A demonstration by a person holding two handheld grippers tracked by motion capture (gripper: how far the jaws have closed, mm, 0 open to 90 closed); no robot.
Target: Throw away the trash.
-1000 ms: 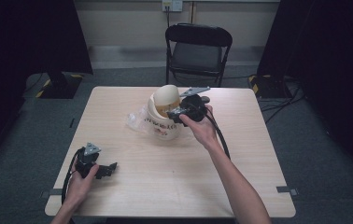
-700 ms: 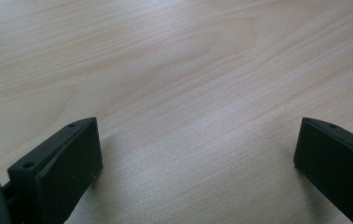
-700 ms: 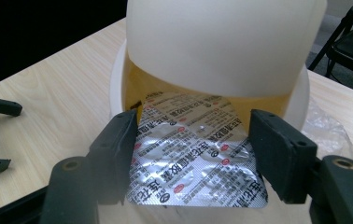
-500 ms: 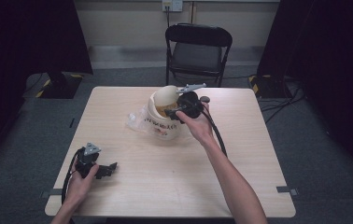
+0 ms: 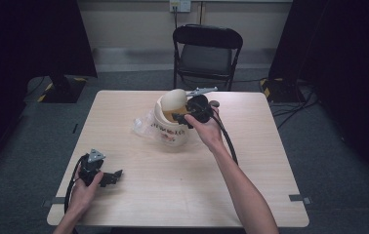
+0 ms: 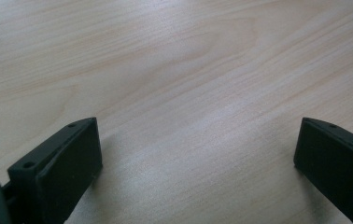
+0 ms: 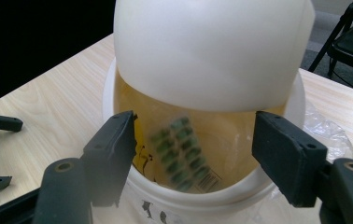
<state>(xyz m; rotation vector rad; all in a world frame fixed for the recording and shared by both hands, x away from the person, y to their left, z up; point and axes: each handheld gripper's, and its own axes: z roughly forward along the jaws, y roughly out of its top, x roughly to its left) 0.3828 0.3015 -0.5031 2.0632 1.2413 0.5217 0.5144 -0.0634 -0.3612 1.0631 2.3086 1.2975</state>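
Bucket [image 5: 173, 127] of white plastic sits a little beyond the middle of the bench [image 5: 251, 161], and my right hand-held gripper [image 5: 181, 119] hangs at its mouth, released, jaws spread wide with nothing between them. In the right gripper view the two black jaws frame the opening of the bucket [image 7: 202, 186]: its domed white lid [image 7: 212, 51] is tipped up on the far side, and inside, against the yellowish wall, lies a blister pack [image 7: 179, 151] of dark green pills, blurred, with a barcode label near its lower end. My right hand [image 5: 207, 129] grips the tool from the near right, its cable trailing back along my forearm. Crumpled clear plastic wrap [image 5: 142, 126] lies on the bench touching the bucket's left side.

My left hand-held gripper [image 5: 110, 178] rests on the bench near the near-left corner, well apart from the bucket, jaws released and wide; in the left gripper view only bare pale wood [image 6: 188, 70] lies between them. Beyond the far edge stands a black folding chair [image 5: 207, 48].
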